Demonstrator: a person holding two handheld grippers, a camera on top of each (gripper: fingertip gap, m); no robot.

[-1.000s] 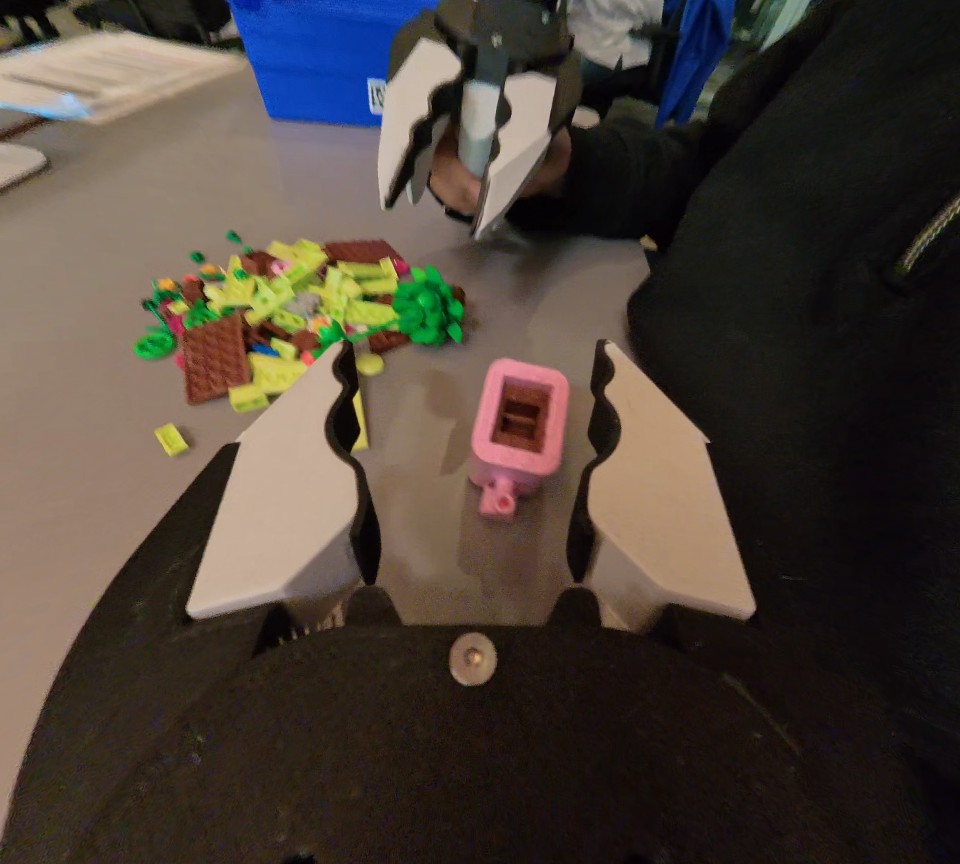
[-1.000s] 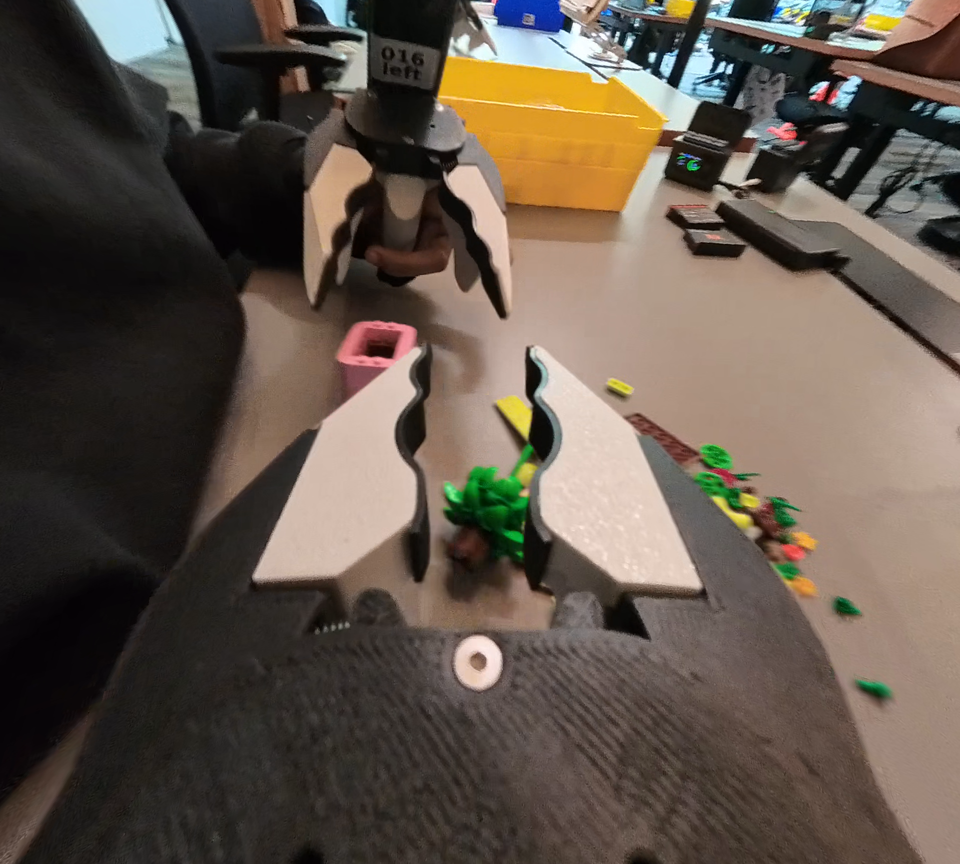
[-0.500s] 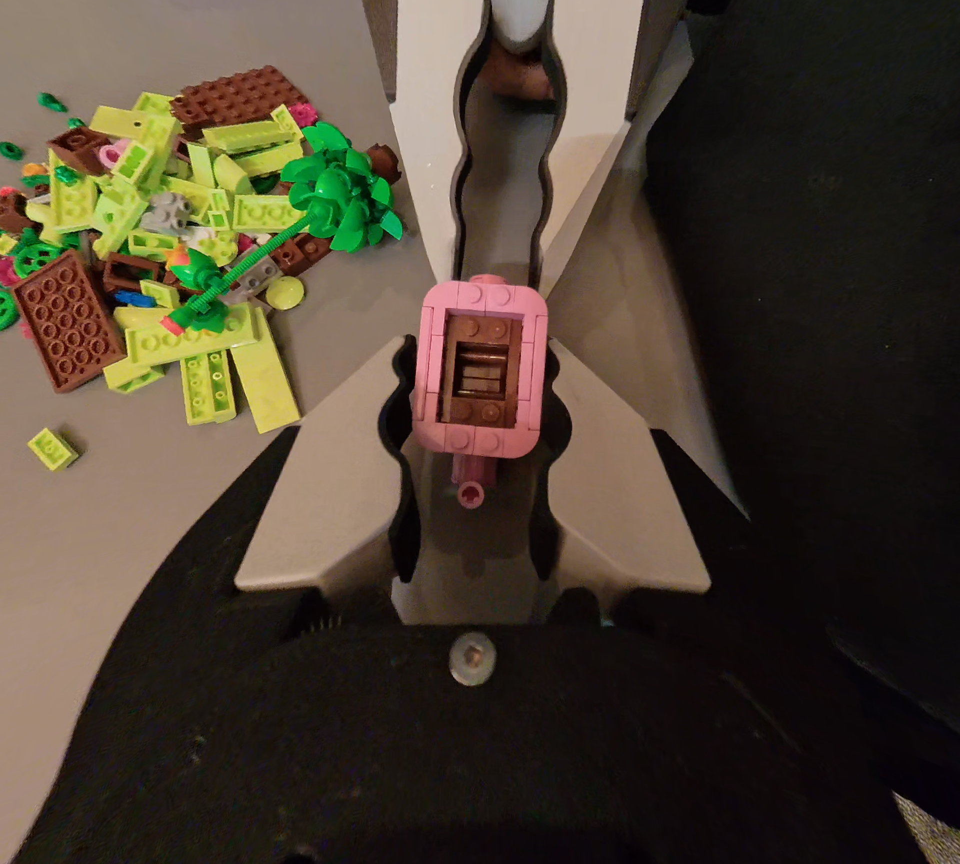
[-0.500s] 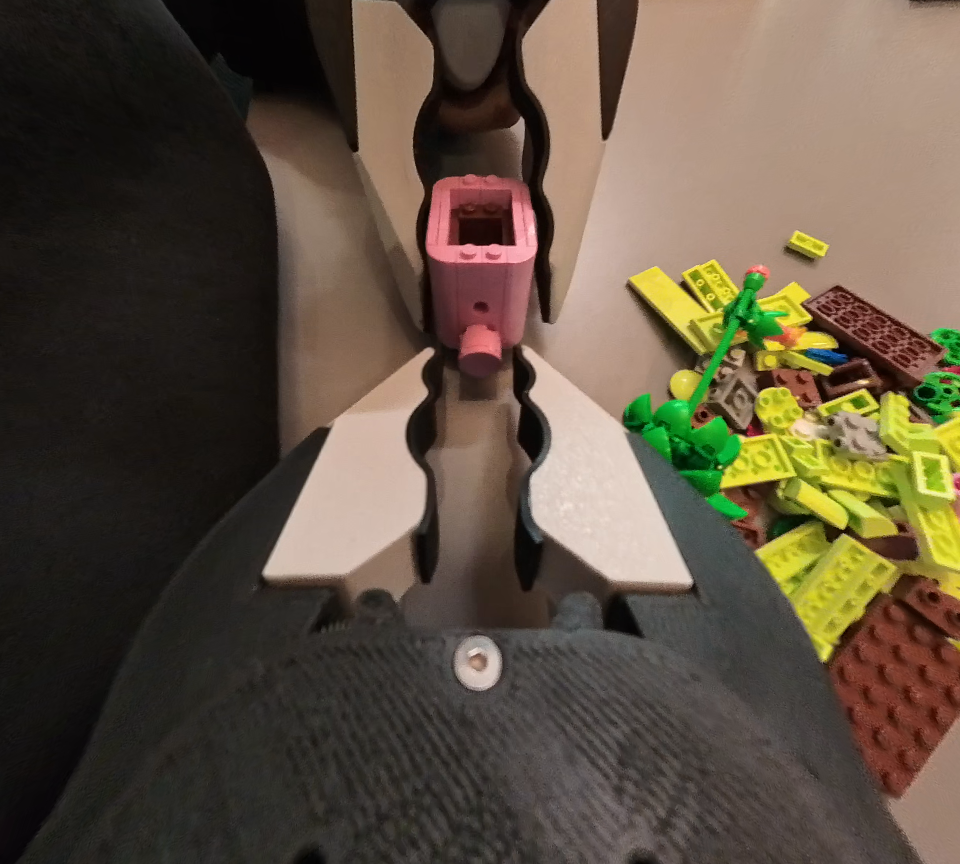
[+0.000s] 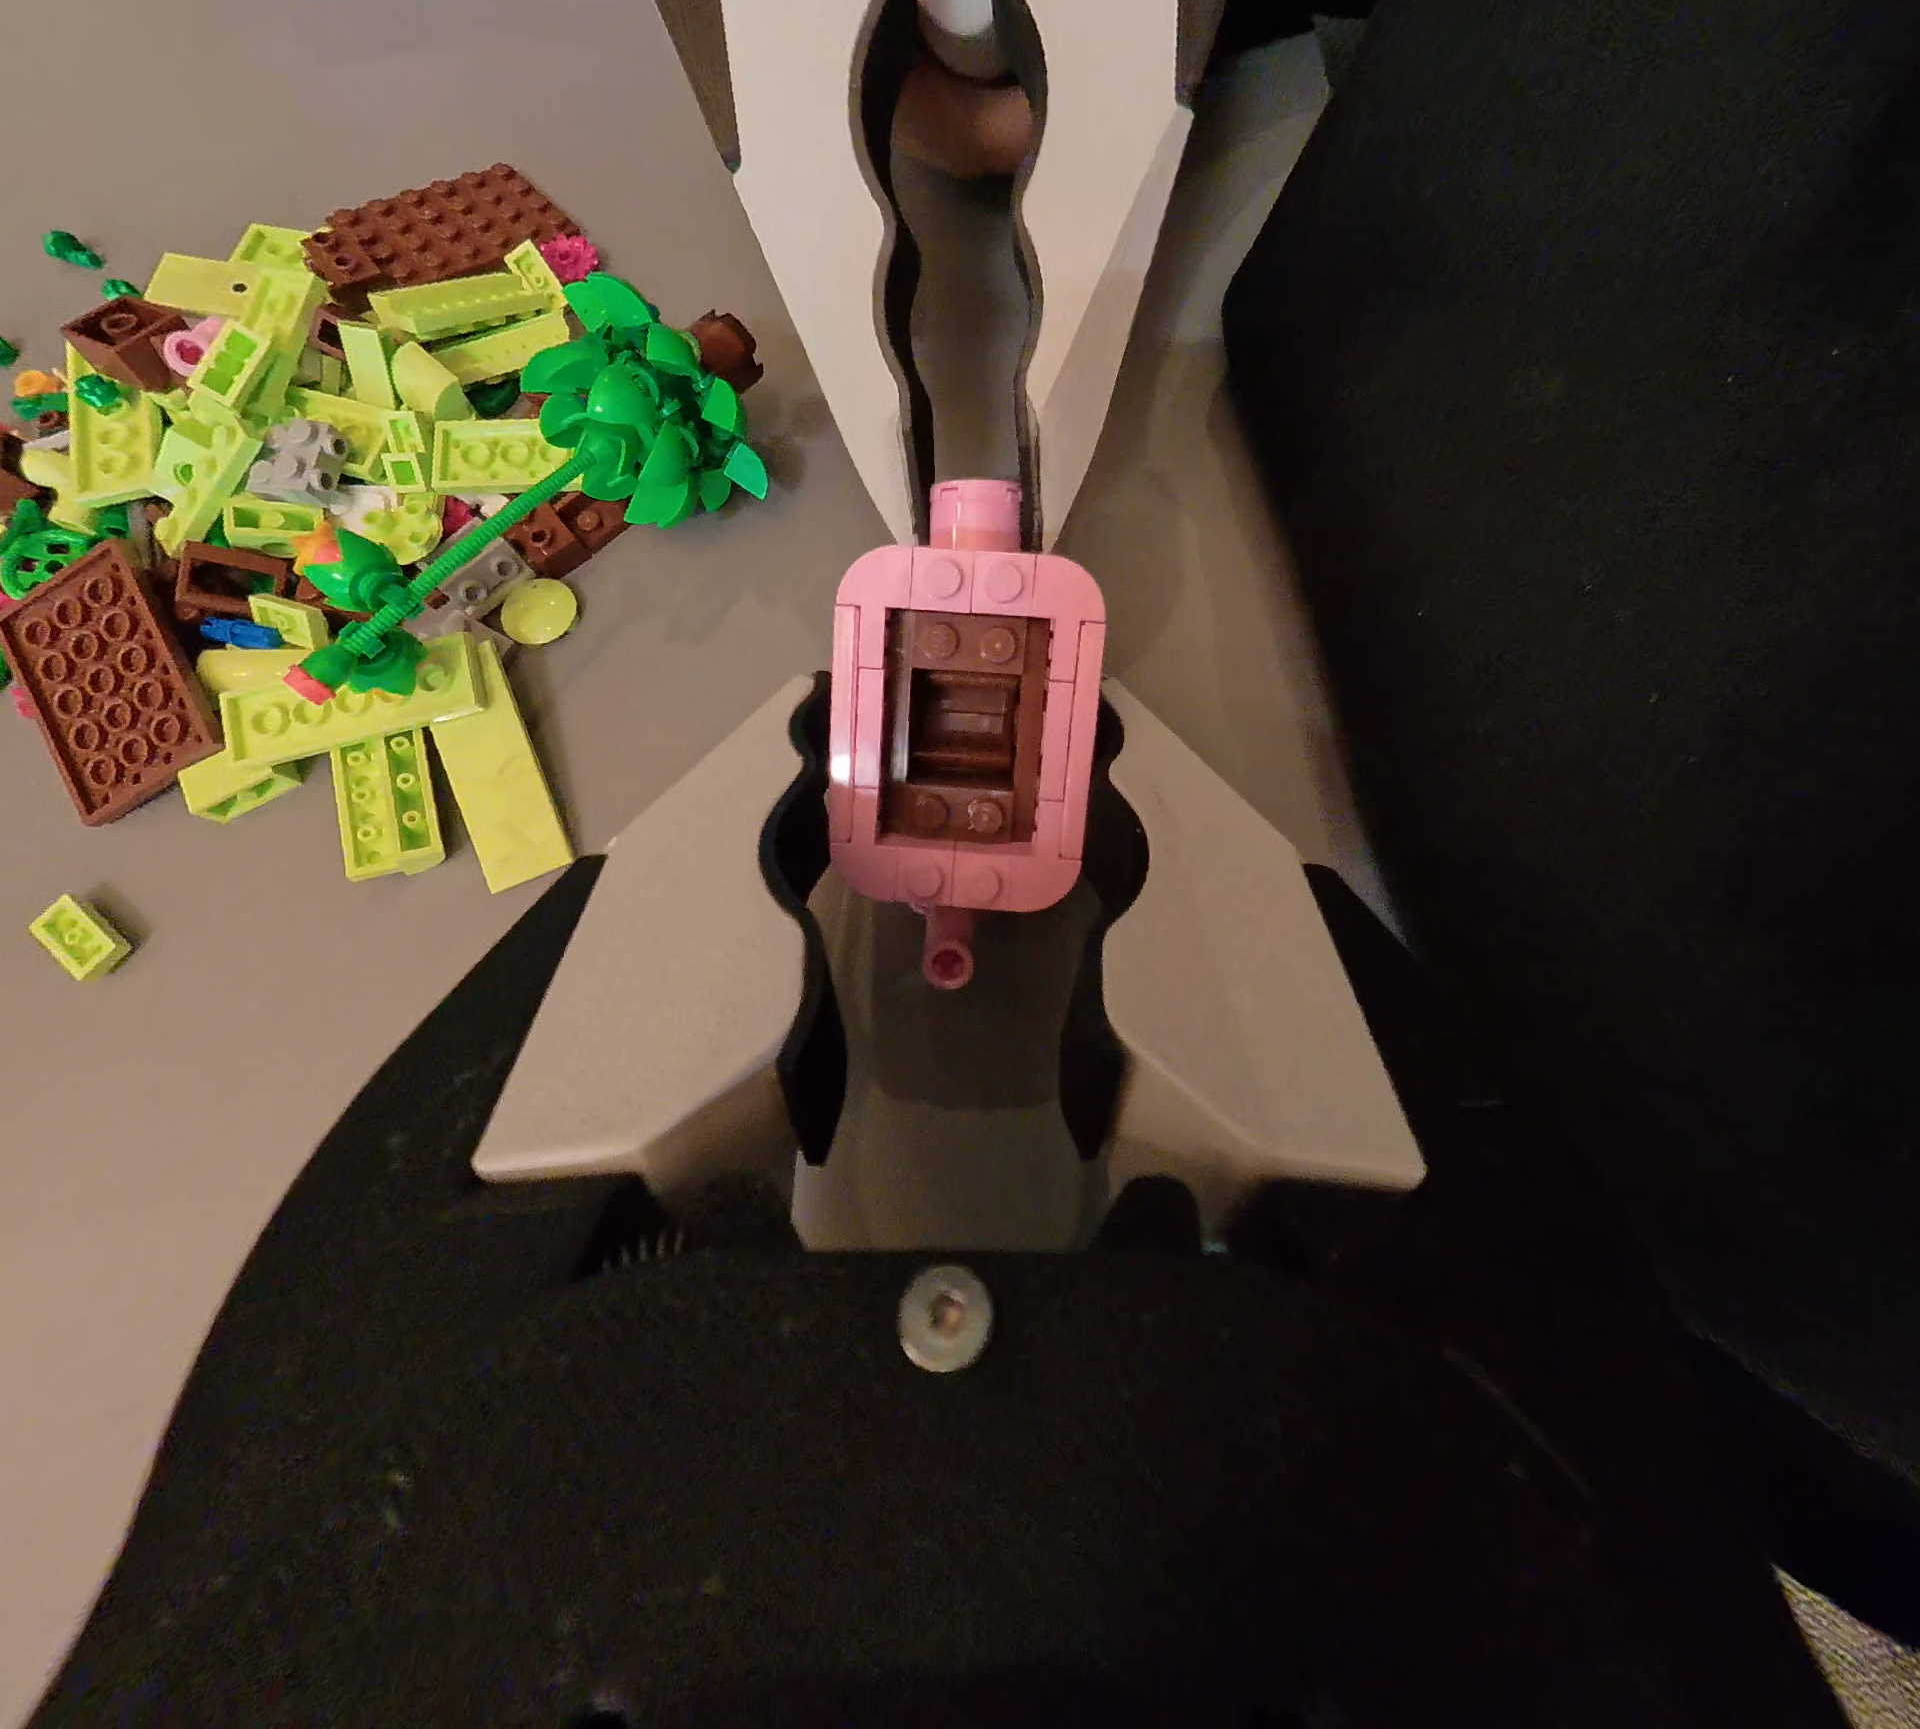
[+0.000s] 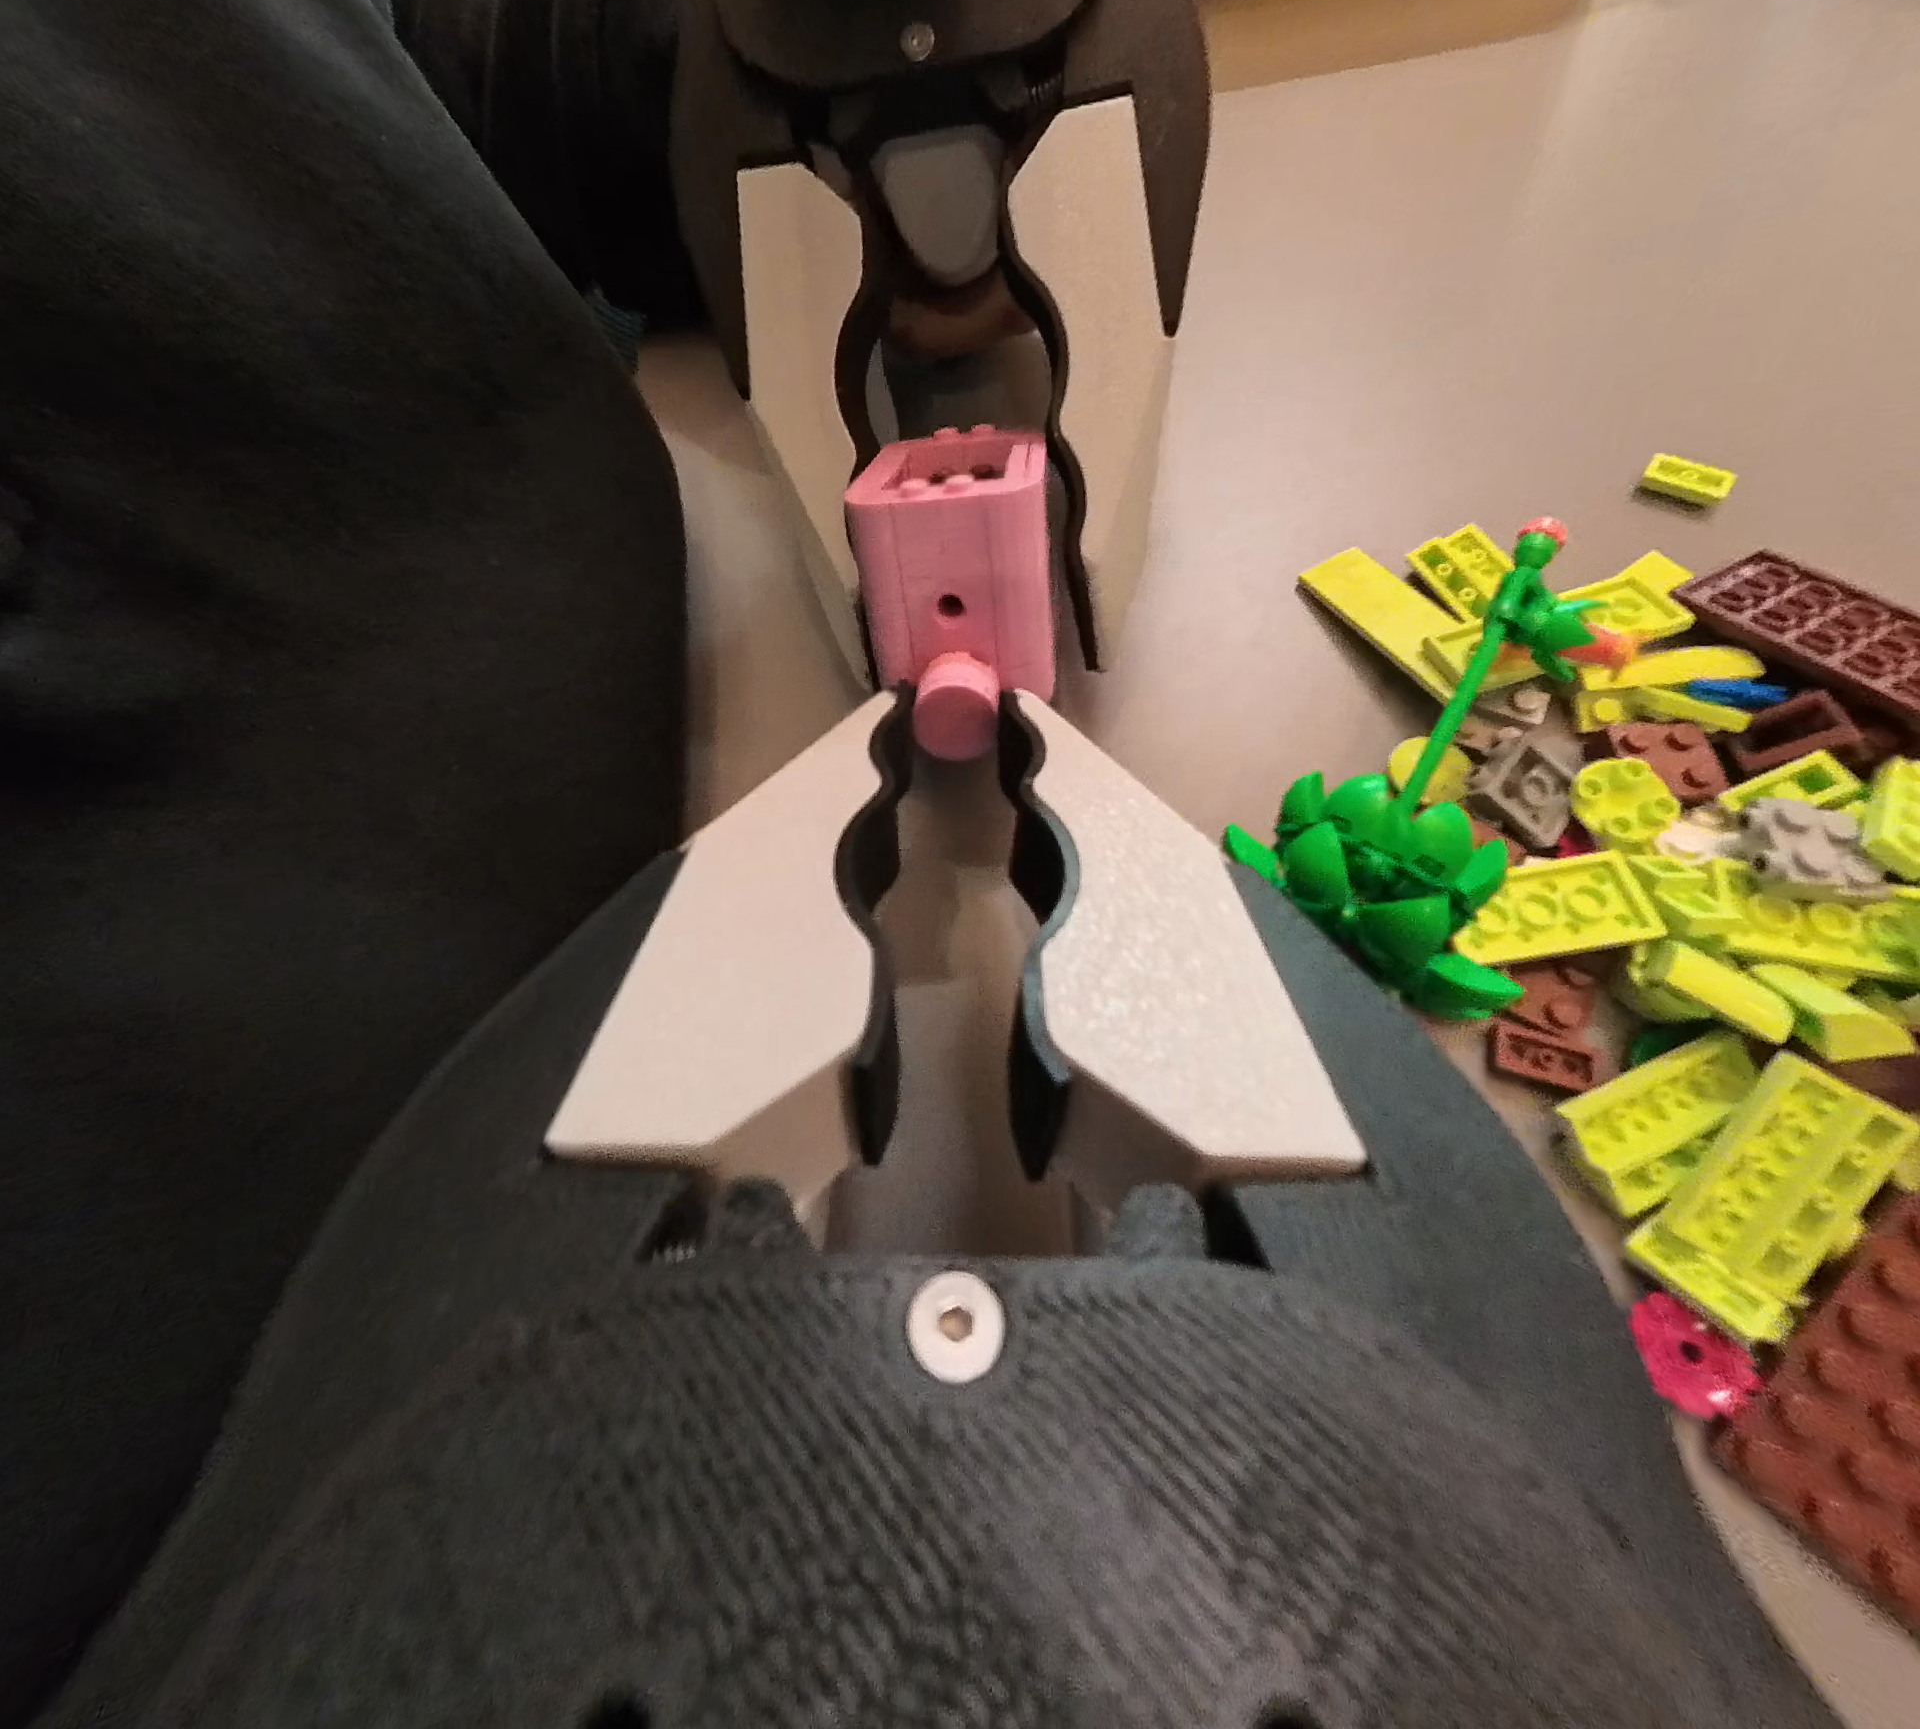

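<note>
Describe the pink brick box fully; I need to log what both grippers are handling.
The pink brick box is a hollow, round-cornered shell of glossy plastic bricks with a brown studded lining. It stands upright with its opening upward. The left gripper clamps its sides, while the right gripper pinches a round pink peg low on one face.

Warm, dim indoor light falls from above, and soft shadows pool beneath the grey table (image 5: 260,69). Wide-angle bending warps both views' edges. The right wrist view blurs slightly at its margins.
</note>
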